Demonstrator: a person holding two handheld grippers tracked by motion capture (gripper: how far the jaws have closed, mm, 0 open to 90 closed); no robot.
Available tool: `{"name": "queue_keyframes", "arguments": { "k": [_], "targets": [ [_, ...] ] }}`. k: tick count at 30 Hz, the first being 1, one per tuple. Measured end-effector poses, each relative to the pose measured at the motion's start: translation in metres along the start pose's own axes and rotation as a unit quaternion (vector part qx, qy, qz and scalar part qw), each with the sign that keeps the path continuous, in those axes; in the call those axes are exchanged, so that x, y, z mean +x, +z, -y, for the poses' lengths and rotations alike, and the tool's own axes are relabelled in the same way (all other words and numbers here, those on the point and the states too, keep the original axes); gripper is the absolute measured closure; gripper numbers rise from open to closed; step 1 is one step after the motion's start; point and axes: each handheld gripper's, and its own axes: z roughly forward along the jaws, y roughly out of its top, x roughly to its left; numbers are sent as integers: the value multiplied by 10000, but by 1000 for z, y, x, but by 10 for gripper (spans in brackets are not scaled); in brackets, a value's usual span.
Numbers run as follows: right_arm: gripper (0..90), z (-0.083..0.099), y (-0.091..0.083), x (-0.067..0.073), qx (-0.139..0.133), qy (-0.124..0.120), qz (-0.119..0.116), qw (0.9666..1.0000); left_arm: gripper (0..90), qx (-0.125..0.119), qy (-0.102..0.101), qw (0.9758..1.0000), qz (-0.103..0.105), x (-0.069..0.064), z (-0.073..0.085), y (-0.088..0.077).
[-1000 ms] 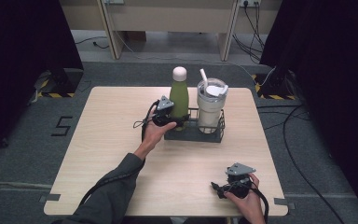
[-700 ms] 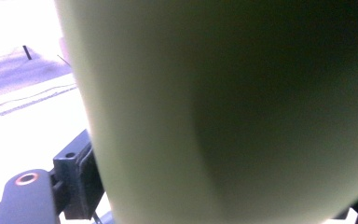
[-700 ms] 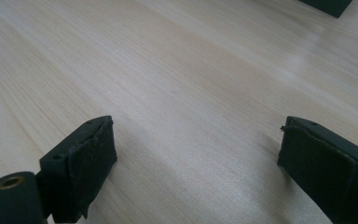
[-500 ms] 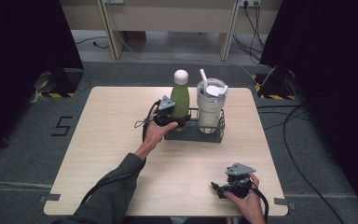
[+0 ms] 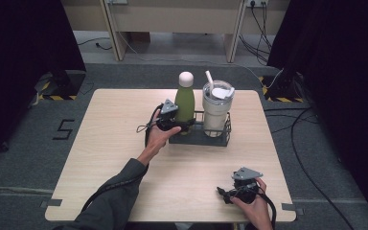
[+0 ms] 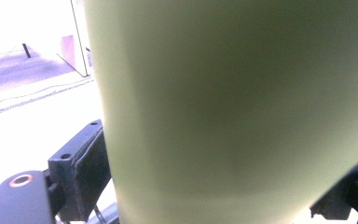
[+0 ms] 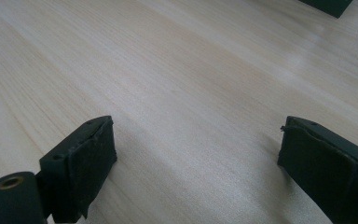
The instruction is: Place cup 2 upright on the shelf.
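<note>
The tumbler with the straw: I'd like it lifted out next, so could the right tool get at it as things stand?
Probably yes: the right tool is open and idle, bare table lies between, and the tumbler faces it uncovered.

Hidden and cut-off parts

The green bottle [image 6: 233, 112] is running off the left gripper view's top and bottom, blurred and hiding most of the tabletop [image 6: 32, 116]; in the high view, the wire caddy [image 5: 199, 136] is masking the bottle's base and the tumbler [image 5: 216, 108] foot.
</note>
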Motion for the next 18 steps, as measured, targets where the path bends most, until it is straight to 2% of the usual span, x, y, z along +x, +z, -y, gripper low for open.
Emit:
{"name": "queue_keyframes", "arguments": {
  "k": [10,18],
  "targets": [
    [110,0,0,0,2,1,0,10000,145,-13,13,10000,32,1,0,-8],
    [110,0,0,0,2,9,-1,10000,145,-1,-7,10000,78,2,1,-22]
  ]
}}
